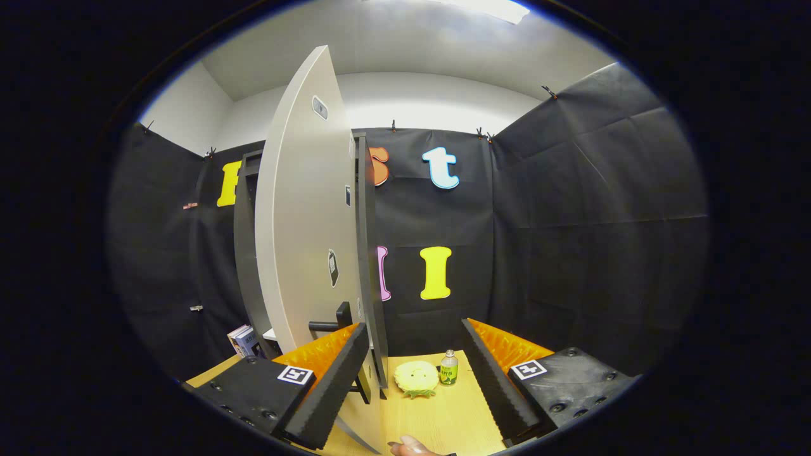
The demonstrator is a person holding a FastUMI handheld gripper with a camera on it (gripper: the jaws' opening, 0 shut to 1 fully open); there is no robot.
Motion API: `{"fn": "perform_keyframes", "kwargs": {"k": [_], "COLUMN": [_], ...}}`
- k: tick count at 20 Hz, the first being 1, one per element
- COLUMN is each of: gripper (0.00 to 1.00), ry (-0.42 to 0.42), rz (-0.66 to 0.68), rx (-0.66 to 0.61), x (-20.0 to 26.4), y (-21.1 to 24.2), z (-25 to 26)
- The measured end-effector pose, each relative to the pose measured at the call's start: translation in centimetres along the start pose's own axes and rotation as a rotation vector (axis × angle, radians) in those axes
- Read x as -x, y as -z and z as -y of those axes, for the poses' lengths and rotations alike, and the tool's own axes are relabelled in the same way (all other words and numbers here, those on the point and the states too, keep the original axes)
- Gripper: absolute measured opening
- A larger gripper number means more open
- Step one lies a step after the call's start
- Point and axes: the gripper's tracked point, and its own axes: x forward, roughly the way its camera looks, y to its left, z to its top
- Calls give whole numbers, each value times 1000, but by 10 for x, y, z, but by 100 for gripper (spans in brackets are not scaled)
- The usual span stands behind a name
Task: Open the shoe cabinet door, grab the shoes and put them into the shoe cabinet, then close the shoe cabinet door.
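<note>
Now the gripper point(415, 373) is hovering with its fingers spread wide and gripping nothing, the shoe cabinet door point(304, 215) standing edge-on and swung partly open just ahead of the left finger point(326, 386). A dark lever handle point(331, 322) is jutting from the door near its lower end. Between the fingers — out on the wooden bench point(443, 418) — a yellow slipper point(416, 378) is lying beside a small green bottle point(448, 367). Books point(244, 341) are sitting by the bench's far left edge, and a fingertip point(408, 447) is showing at its near edge.

pale grey cabinet door point(304, 215) – black handle point(332, 322) – light wood table point(443, 418)
</note>
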Motion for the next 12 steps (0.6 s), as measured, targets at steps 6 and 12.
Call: {"fn": "perform_keyframes", "kwargs": {"k": [6,12], "gripper": [97,97], "ry": [-42,-78], "rz": [5,-7], "rx": [32,6], "x": [6,-1], "y": [0,9], "z": [-57,-122]}}
